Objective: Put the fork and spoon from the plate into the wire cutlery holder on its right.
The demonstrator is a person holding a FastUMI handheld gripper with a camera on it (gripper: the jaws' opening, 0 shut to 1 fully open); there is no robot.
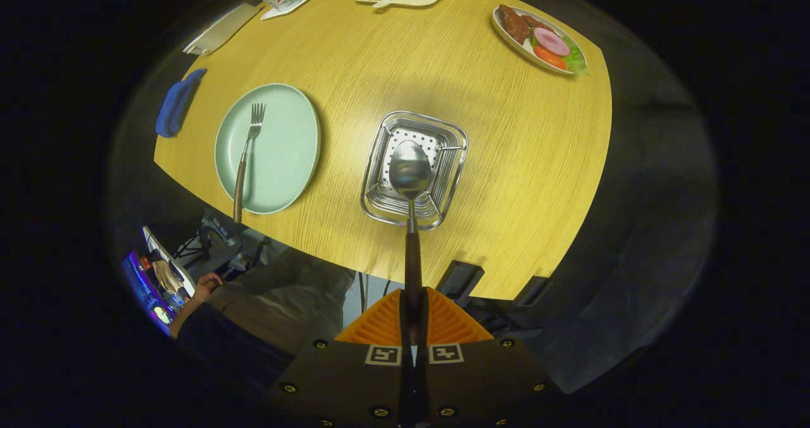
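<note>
Over the wire cutlery holder (414, 169), the gripper (414, 317) is clamping the spoon (411, 187) handle, bowl pointing toward twelve o'clock; the fork (247, 159) is lying on the plate (285, 156) at nine o'clock.

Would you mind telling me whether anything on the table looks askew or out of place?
The fork lies on the plate, but its handle sticks out past the rim and over the table edge, so it could tip. Nothing looks spilled or damaged. The gripper holds the spoon over the holder.
</note>
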